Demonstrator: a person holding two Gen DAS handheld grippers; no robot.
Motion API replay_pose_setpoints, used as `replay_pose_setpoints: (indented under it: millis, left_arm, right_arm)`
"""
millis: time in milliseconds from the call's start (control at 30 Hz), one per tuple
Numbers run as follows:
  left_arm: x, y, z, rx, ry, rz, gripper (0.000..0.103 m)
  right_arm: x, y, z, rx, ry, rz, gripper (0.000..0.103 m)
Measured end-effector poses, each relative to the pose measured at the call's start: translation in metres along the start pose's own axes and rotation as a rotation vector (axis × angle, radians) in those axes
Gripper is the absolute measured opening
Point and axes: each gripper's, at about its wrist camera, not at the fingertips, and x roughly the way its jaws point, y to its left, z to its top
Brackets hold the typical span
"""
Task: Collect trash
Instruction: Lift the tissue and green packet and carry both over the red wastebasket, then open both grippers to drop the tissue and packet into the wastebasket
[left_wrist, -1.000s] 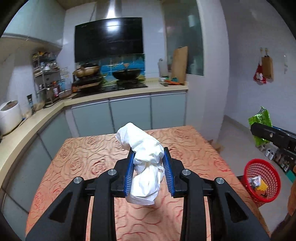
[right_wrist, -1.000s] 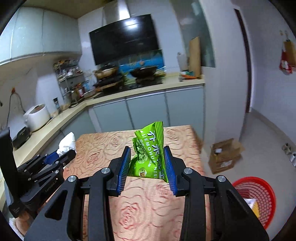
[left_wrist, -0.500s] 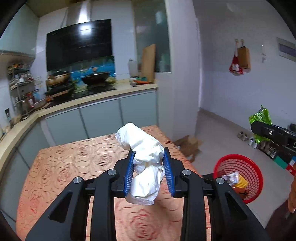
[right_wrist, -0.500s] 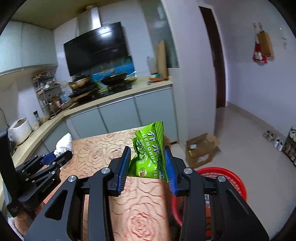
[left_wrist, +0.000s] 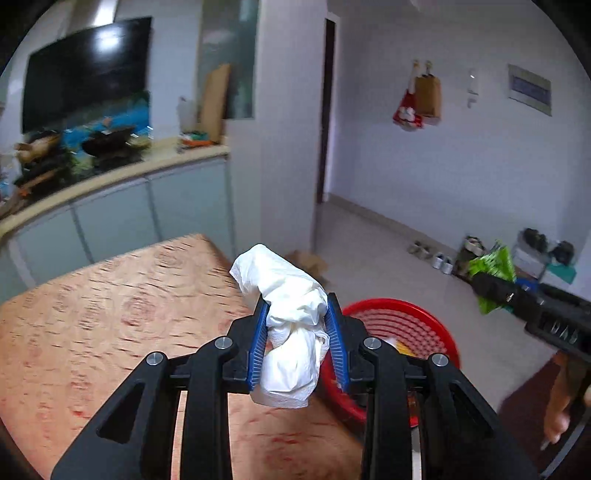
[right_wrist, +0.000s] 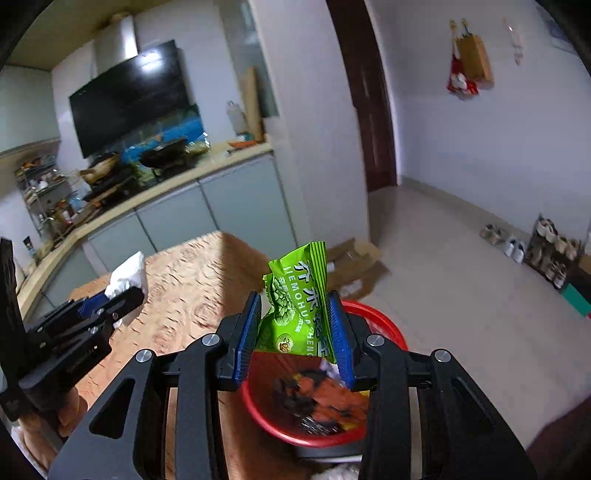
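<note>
My left gripper (left_wrist: 297, 325) is shut on a crumpled white paper wad (left_wrist: 288, 317), held in the air over the table's right edge. My right gripper (right_wrist: 295, 325) is shut on a green snack wrapper (right_wrist: 299, 306). A red mesh basket (left_wrist: 421, 325) stands on the floor beside the table, with several pieces of trash inside. In the right wrist view the red basket (right_wrist: 376, 317) lies right below the wrapper. The right gripper with the green wrapper (left_wrist: 493, 267) shows at the right of the left wrist view. The left gripper with the white wad (right_wrist: 127, 275) shows at the left of the right wrist view.
The table (left_wrist: 110, 306) has an orange rose-patterned cloth. Beyond it runs a kitchen counter (left_wrist: 122, 173) with pans. A flattened cardboard box (right_wrist: 354, 258) lies on the floor past the basket. Shoes (left_wrist: 441, 260) line the far wall. A hand (left_wrist: 557, 406) grips the right tool.
Both grippers have swung right, away from the table's middle toward its right edge and the red basket, and dipped lower. Each keeps its hold on its piece of trash.
</note>
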Motion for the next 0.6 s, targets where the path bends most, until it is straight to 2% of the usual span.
replay_pose_setpoints:
  millis: [300, 400, 533, 600]
  left_arm:
    - [0.068, -0.031, -0.02, 0.011, 0.152, -0.128, 0.029]
    - [0.084, -0.039, -0.028, 0.031, 0.188, -0.139, 0.029]
    - [0.101, -0.043, -0.033, 0.031, 0.225, -0.158, 0.036]
    - [0.108, -0.044, -0.037, 0.028, 0.24, -0.164, 0.043]
  right_arm:
    - [0.042, -0.024, -0.02, 0.045, 0.149, -0.008, 0.036]
    - [0.057, -0.031, -0.026, 0.062, 0.188, -0.005, 0.037]
    - [0.072, -0.038, -0.029, 0.092, 0.226, 0.009, 0.038]
    - [0.079, -0.043, -0.029, 0.122, 0.24, 0.027, 0.044]
